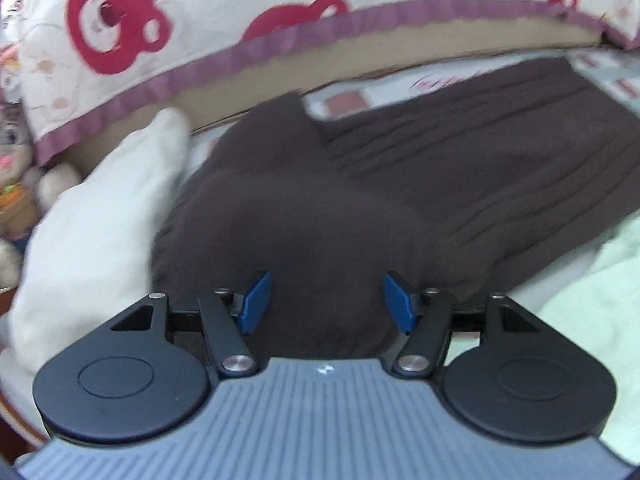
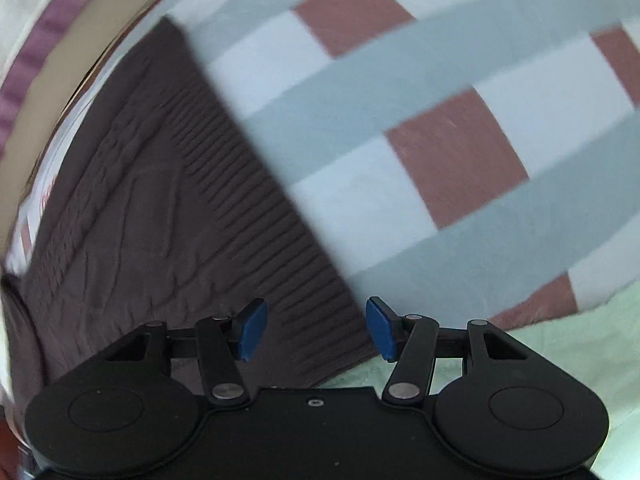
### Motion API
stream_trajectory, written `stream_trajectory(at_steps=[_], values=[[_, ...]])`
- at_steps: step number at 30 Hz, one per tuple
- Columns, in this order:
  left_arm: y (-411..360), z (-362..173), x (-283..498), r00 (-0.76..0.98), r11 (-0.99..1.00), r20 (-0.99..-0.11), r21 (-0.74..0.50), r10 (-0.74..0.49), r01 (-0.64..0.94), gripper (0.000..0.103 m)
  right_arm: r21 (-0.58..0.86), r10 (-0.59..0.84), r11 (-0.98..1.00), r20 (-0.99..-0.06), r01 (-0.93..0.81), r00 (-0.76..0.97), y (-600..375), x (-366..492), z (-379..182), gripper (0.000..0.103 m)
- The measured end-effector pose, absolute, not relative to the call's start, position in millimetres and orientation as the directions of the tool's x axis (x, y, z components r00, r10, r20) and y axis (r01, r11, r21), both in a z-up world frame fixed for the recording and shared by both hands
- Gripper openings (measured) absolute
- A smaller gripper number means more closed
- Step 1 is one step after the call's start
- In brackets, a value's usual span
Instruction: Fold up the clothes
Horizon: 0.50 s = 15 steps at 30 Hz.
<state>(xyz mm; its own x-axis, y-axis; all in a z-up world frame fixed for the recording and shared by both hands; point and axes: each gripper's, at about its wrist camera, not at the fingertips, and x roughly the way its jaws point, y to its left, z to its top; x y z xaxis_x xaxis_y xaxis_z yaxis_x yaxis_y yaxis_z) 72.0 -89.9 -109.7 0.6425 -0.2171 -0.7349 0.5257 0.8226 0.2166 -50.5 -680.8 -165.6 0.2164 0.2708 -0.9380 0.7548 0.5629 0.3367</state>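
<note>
A dark brown knitted sweater (image 1: 360, 184) lies spread on the bed, its ribbed part to the right. My left gripper (image 1: 326, 300) is open, its blue pads (image 1: 256, 298) apart just above the near edge of the sweater, holding nothing. In the right wrist view the sweater (image 2: 160, 216) fills the left half, its ribbed hem running diagonally. My right gripper (image 2: 316, 328) is open over the hem's corner, with blue pads (image 2: 380, 328) apart and empty.
A checked blue, white and brown bedsheet (image 2: 420, 120) lies under the sweater. A white pillow (image 1: 100, 232) sits to the left. A bear-print quilt (image 1: 200, 20) hangs behind. Pale green cloth (image 1: 592, 304) lies at the right. Stuffed toys (image 1: 16, 160) sit at far left.
</note>
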Motion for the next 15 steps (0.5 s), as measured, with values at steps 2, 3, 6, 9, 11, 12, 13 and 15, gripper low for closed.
stream_trajectory(at_steps=[2,3,6,9,11,12,13,15], values=[[-82,-113,69,0.649,0.834,-0.737,0.230,-0.187,0.501,0.062,0.356,0.304,0.521,-0.927,0.776,0.221,-685,-58,-172,0.065],[-78,-114,67,0.652,0.840,-0.738,0.237,-0.172,0.489,0.062,0.353,0.307,0.524,-0.927,0.775,0.214,-683,-61,-174,0.066],[-68,-114,60,0.657,0.853,-0.737,0.233,-0.158,0.466,0.063,0.354,0.317,0.531,-0.926,0.770,0.206,-680,-69,-179,0.067],[-63,-113,49,0.692,0.851,-0.712,0.289,-0.116,0.439,0.064,0.396,0.332,0.493,-0.909,0.775,0.253,-682,-72,-183,0.072],[-61,-103,40,0.732,0.862,-0.670,0.294,-0.122,0.413,0.064,0.413,0.289,0.498,-0.908,0.762,0.304,-679,-69,-176,0.033],[-60,-98,36,0.751,0.868,-0.648,0.296,-0.125,0.399,0.064,0.407,0.227,0.514,-0.914,0.755,0.337,-677,-68,-167,0.005],[-60,-93,32,0.768,0.871,-0.627,0.298,-0.129,0.390,0.064,0.390,0.157,0.547,-0.917,0.741,0.367,-672,-67,-156,0.005],[-64,-80,26,0.778,0.854,-0.608,0.311,-0.159,0.417,0.066,0.320,0.028,0.647,-0.917,0.692,0.398,-655,-67,-126,0.003]])
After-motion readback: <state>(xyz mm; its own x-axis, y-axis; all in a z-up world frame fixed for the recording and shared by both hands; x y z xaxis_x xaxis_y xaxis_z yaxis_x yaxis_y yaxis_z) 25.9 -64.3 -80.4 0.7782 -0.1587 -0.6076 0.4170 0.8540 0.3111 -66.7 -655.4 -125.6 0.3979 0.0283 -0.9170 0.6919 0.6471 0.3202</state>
